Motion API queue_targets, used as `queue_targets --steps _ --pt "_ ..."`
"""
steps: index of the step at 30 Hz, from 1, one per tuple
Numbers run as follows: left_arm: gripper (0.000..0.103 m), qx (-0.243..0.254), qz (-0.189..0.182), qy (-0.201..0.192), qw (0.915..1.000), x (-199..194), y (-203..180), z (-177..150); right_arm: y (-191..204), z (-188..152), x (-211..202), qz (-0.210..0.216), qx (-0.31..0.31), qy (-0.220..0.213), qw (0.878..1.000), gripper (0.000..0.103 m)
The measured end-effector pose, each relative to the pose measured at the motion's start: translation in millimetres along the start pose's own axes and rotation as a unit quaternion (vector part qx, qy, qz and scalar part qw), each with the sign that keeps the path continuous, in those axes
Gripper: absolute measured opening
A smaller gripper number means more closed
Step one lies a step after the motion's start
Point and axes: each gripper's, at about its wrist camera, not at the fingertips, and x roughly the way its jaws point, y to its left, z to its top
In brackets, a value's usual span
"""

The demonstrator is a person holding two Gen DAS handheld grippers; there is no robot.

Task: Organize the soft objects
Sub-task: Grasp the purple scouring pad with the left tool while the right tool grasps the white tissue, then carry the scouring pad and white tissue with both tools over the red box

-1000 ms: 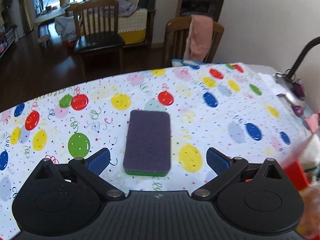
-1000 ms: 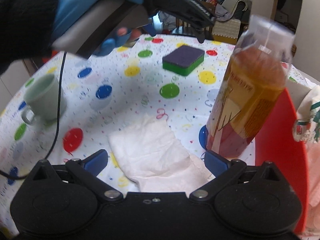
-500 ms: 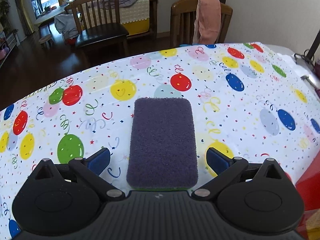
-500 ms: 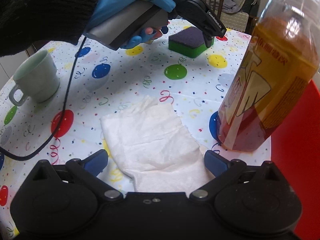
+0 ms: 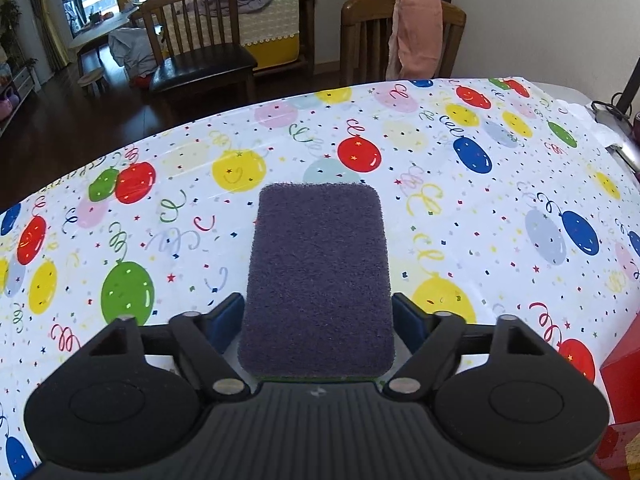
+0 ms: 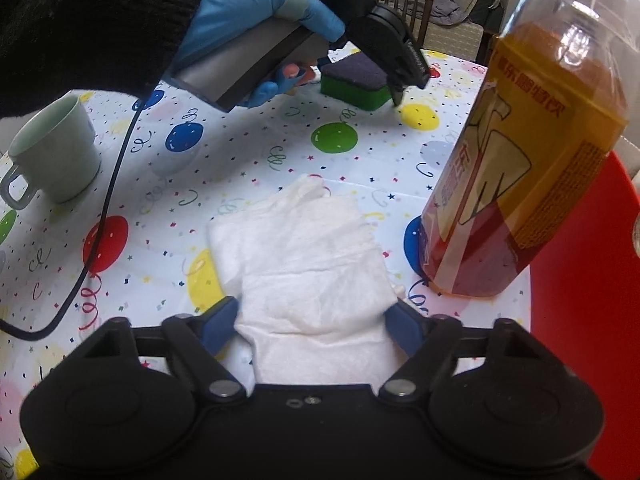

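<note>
A purple-topped green sponge (image 5: 318, 276) lies on the balloon-print tablecloth (image 5: 480, 208). My left gripper (image 5: 319, 322) has closed its blue pads against the sponge's near sides. The sponge also shows in the right wrist view (image 6: 356, 82), with the left gripper (image 6: 394, 68) over it. A white cloth (image 6: 304, 256) lies crumpled on the table. My right gripper (image 6: 310, 320) has its blue pads pressed on the cloth's near end.
An amber drink bottle (image 6: 520, 152) stands right of the cloth. A red container (image 6: 584, 300) sits at the right edge, also seen in the left wrist view (image 5: 624, 364). A pale green cup (image 6: 56, 152) stands at left. A black cable (image 6: 100, 216) trails across the table.
Both grippers moved forward and down, then closed: the left onto the sponge, the right onto the white cloth. Both were open before.
</note>
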Motion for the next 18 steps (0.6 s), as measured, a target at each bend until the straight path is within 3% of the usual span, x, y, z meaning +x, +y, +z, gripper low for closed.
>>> queue_targets --steps 2,6,18 --pt "0.07 -0.001 0.003 -0.001 1.0 -1.7 0.2 -0.4 -0.7 0.6 -1.8 -0.004 0.006 -0.002 1.0 0.064" --pt "0.07 0.001 0.012 -0.002 0.9999 -5.0 0.4 -2.4 -3.1 0.0 -6.0 -0.01 0.019 -0.003 1.0 0.048" --pt "0.07 -0.012 0.01 -0.011 0.9998 -42.2 -2.5 -10.0 -6.0 -4.2 -34.5 -0.013 0.052 -0.026 0.998 0.016"
